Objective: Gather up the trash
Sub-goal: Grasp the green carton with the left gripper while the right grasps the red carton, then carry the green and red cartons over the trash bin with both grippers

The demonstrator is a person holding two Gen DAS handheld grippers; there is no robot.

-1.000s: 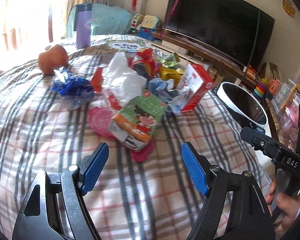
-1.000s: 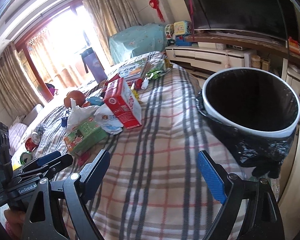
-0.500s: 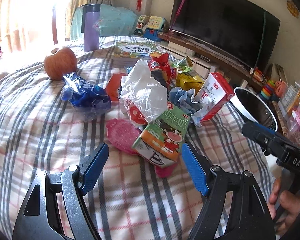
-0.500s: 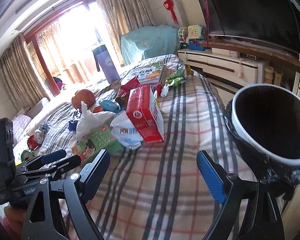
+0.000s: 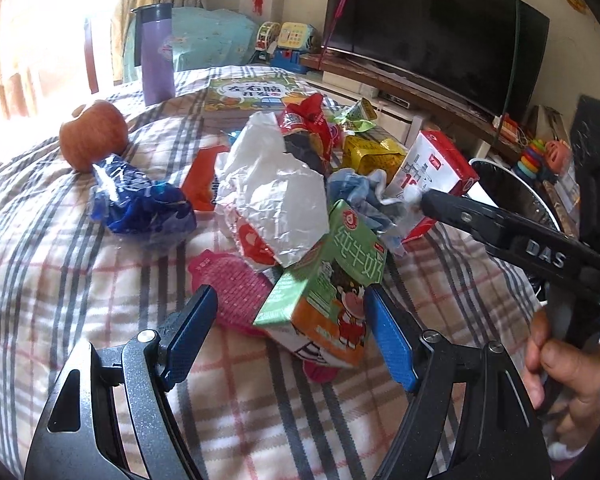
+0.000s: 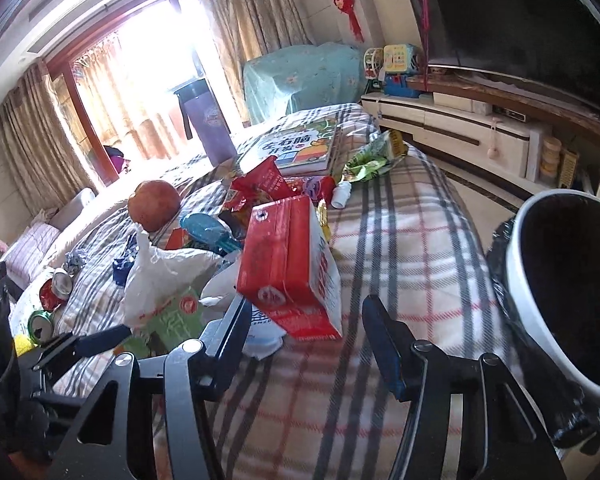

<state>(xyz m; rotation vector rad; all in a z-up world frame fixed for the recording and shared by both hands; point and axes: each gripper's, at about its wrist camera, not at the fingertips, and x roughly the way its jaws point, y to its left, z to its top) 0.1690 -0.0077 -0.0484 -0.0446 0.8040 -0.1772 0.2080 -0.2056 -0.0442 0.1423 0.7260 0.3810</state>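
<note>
Two tools straddle cartons low in frame: the left tool, wide open, brackets the green-and-orange milk carton, while the right tool is closing around the red carton, presumably for the black-lined white bin at right.

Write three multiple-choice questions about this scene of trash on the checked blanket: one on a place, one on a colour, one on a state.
1. Where is the white bin with black liner?
A. beside the blanket's edge, right of the red carton
B. on the TV shelf
C. behind the purple bottle

2. What colour is the milk carton between the left gripper's fingers?
A. blue
B. green and orange
C. black

3. How is the red rectangular carton?
A. inside the bin
B. standing upright, unopened
C. lying on the blanket

Answers: 1 A, the bin stands off the blanket's right edge; 2 B, its faces are green and orange; 3 C, it lies flat.
</note>
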